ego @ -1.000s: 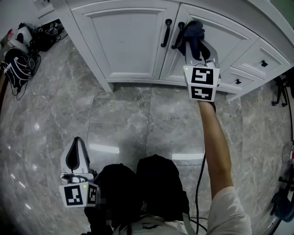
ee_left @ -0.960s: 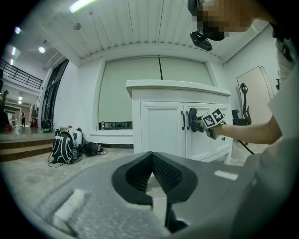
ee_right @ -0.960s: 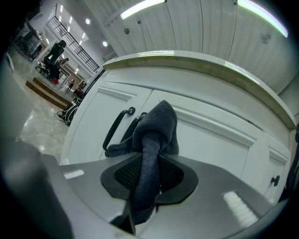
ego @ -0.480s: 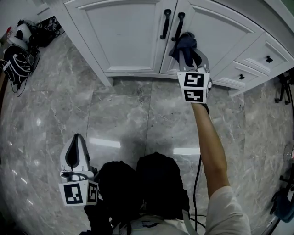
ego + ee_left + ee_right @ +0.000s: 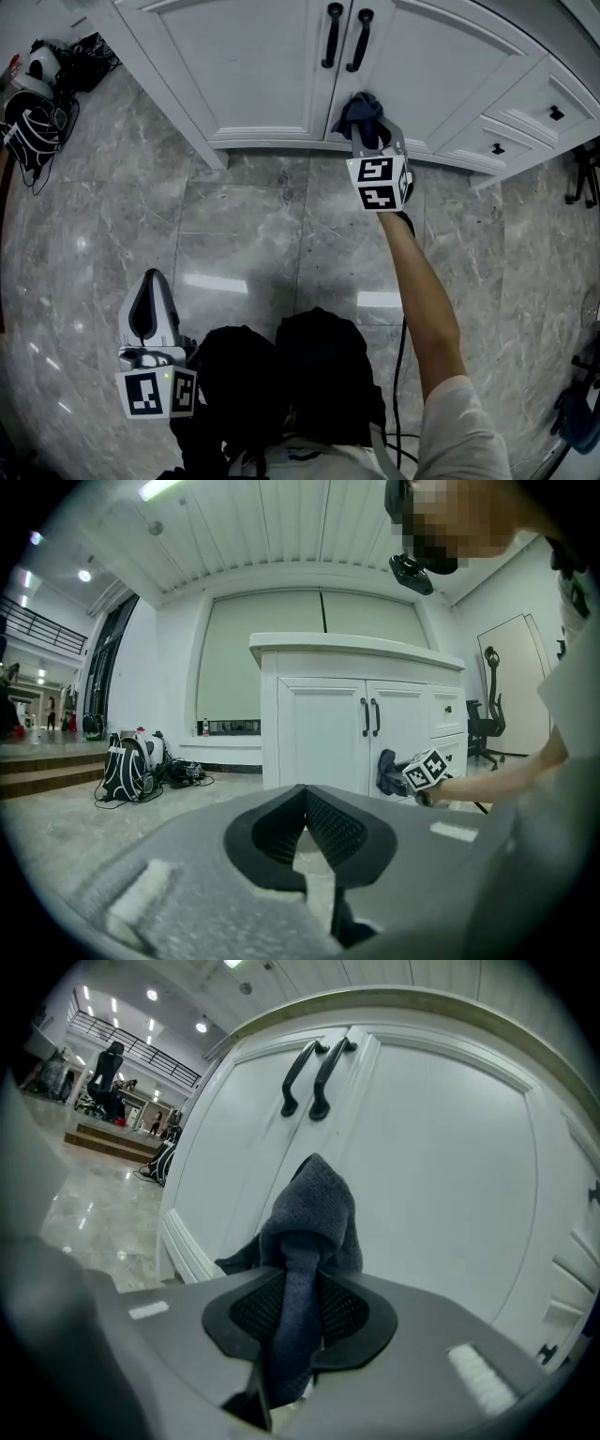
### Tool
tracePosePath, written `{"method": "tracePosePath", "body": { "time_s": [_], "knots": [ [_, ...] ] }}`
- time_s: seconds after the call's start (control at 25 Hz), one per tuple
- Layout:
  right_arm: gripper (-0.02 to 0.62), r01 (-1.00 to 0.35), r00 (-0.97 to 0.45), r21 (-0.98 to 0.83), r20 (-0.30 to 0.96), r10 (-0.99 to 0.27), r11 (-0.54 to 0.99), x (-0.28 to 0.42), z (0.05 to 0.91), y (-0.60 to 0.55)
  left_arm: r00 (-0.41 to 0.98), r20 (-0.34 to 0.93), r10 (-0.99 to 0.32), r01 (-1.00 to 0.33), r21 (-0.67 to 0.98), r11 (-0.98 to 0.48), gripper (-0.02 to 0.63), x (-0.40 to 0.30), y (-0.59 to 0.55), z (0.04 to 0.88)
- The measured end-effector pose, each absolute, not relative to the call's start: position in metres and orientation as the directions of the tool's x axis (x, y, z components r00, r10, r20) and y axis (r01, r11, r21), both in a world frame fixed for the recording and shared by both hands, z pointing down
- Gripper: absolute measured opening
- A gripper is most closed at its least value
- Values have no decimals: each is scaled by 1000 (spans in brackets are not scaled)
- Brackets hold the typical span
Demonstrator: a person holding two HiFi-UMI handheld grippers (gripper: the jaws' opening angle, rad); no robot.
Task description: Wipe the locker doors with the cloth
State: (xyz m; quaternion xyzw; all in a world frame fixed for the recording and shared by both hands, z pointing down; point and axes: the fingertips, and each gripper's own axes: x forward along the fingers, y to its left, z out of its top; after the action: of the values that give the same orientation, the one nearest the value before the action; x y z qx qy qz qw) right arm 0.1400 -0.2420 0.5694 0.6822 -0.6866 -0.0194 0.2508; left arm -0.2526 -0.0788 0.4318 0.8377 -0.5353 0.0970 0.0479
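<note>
Two hand-held grippers are out, but only one is working. The right hand-held gripper (image 5: 368, 131) is clamped on a dark cloth (image 5: 361, 110) and presses its bunched end against the right locker door (image 5: 441, 66), below the black handles (image 5: 359, 39) and near the door's bottom edge. The left hand-held gripper (image 5: 151, 286) hangs low over the marble floor (image 5: 244, 225), jaws together on nothing. The cloth looks soft, light and floppy; a pinch through its folded middle, as here, should keep a wad forward for rubbing.
</note>
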Motion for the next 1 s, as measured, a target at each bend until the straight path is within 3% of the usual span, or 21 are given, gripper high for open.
{"method": "tracePosePath", "body": {
  "time_s": [0.64, 1.0],
  "knots": [
    [83, -926, 16, 357, 372, -928, 127, 150, 615, -236, 515, 198, -834, -851, 0, -525, 2, -186, -84, 430],
    [83, -926, 66, 365, 407, -911, 95, 188, 627, -221, 530, 193, -826, -843, 9, -538, 2, -170, -86, 431]
  ]
}}
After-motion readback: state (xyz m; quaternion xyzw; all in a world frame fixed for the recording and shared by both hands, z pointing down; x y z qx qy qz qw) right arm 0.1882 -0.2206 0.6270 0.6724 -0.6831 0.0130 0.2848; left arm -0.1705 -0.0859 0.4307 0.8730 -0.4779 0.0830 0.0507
